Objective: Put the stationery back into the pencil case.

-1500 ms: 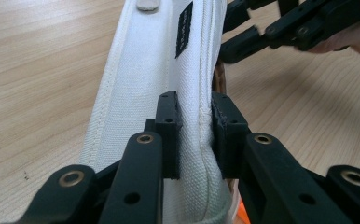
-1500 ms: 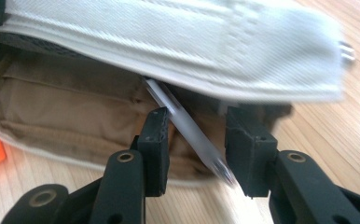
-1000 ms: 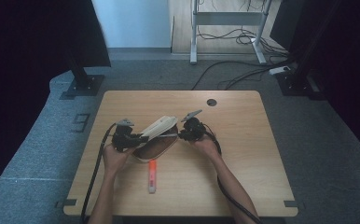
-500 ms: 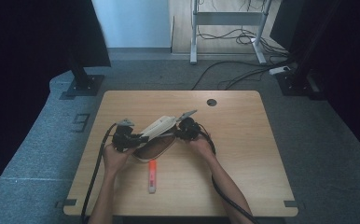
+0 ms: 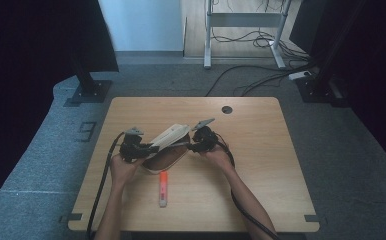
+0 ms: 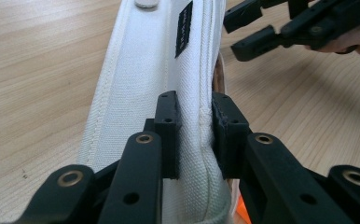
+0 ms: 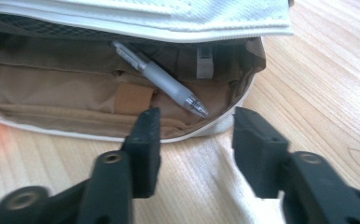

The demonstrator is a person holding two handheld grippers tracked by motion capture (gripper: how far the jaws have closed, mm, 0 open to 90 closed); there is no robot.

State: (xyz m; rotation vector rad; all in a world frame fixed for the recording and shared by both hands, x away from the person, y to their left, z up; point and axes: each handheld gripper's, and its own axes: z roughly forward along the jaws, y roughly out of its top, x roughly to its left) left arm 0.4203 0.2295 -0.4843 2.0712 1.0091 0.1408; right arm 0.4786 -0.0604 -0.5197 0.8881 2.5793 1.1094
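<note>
A white pencil case [image 5: 167, 144] with a brown lining lies open at the middle of the table. My left gripper [image 5: 150, 148] is shut on the edge of its raised white flap [image 6: 145, 93] and holds it up. A grey pen [image 7: 162, 80] lies slanted inside the case, its tip toward the near rim. My right gripper [image 7: 197, 126] is just in front of that rim. Its jaws have just been opening and stand apart with nothing between them. From above, the right gripper [image 5: 192, 146] sits at the case's right end.
An orange highlighter [image 5: 163, 189] lies on the wooden table [image 5: 261, 170] in front of the case, between the person's forearms. A round cable hole [image 5: 226, 109] is at the back of the table. Both grippers' cables trail off the front edge.
The right gripper reached in toward the case's opening, then drew back slightly. The left gripper and the raised flap have stayed where they were.
</note>
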